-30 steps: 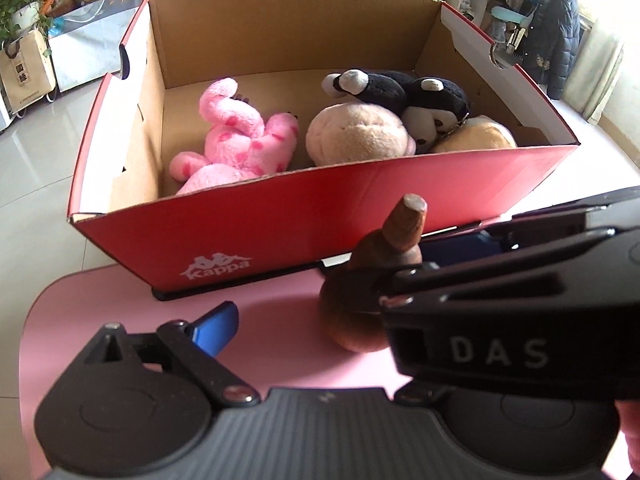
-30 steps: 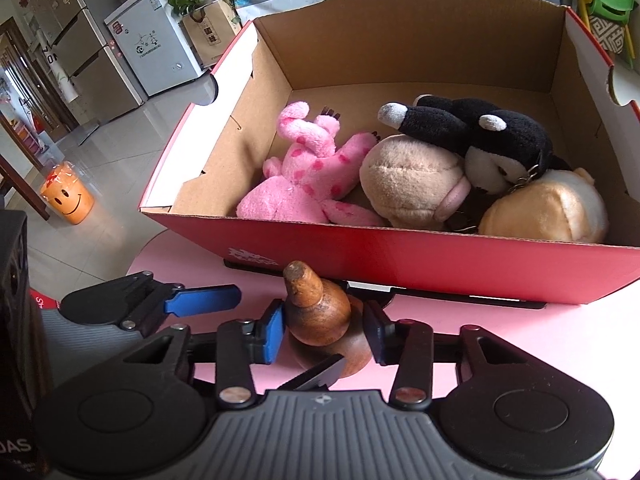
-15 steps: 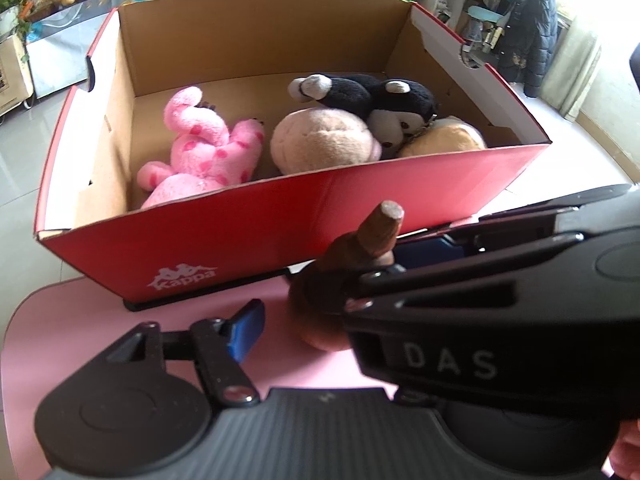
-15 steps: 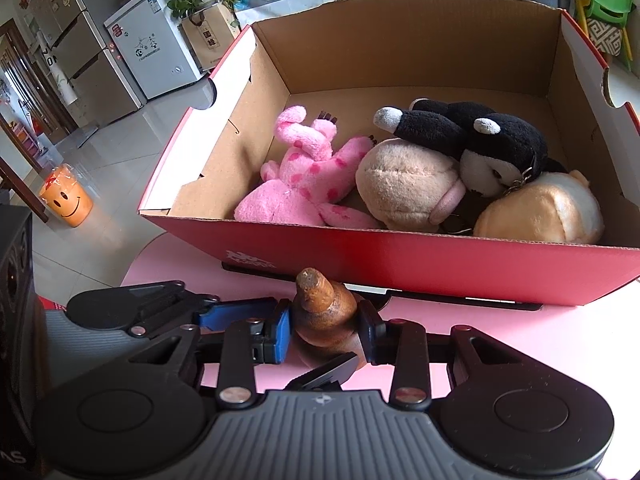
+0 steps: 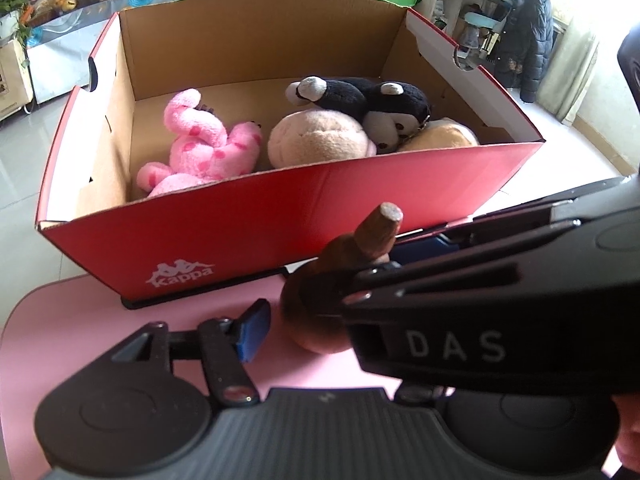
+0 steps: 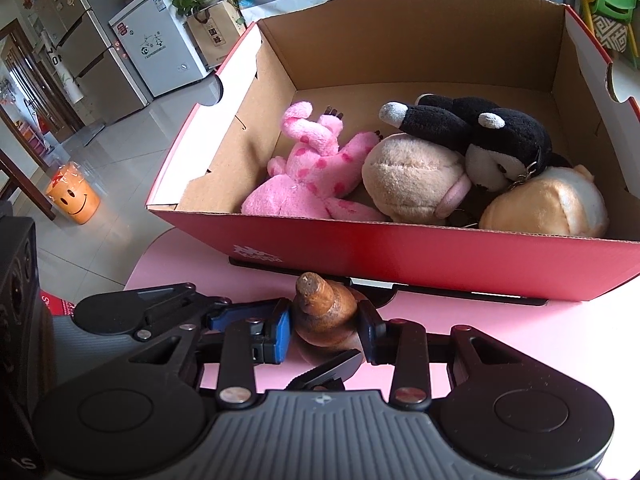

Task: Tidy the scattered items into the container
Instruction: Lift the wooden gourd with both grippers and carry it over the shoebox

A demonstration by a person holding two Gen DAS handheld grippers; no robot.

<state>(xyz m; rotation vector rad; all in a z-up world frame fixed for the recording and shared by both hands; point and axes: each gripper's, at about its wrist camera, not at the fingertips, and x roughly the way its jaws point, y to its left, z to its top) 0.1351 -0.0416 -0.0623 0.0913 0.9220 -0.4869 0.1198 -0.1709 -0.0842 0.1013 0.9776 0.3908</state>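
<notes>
The right gripper [image 6: 324, 332] is clenching a wooden gourd [image 6: 326, 318] across its lower bulb, the blue pads pressing on both sides. The gourd is standing on the pink table [image 6: 500, 316] just in front of the box [image 6: 440, 256], its stem leaning toward the box's red wall. The left gripper [image 5: 304, 320] has just been closing beside the same gourd. One blue pad [image 5: 252, 334] is showing close to the bulb with a gap between them, and the other finger is hidden behind the right tool, so I cannot tell whether this gripper is pressing on anything.

For a clean lift, the gourd probably needs to be rising straight up until it is clearing the wall, then travelling over the rim. The wood is looking smooth, hard and rounded, so it could be slipping or rolling in the pads. Inside the plain corrugated box, four soft plush toys [image 6: 316, 172] are lying packed together.
</notes>
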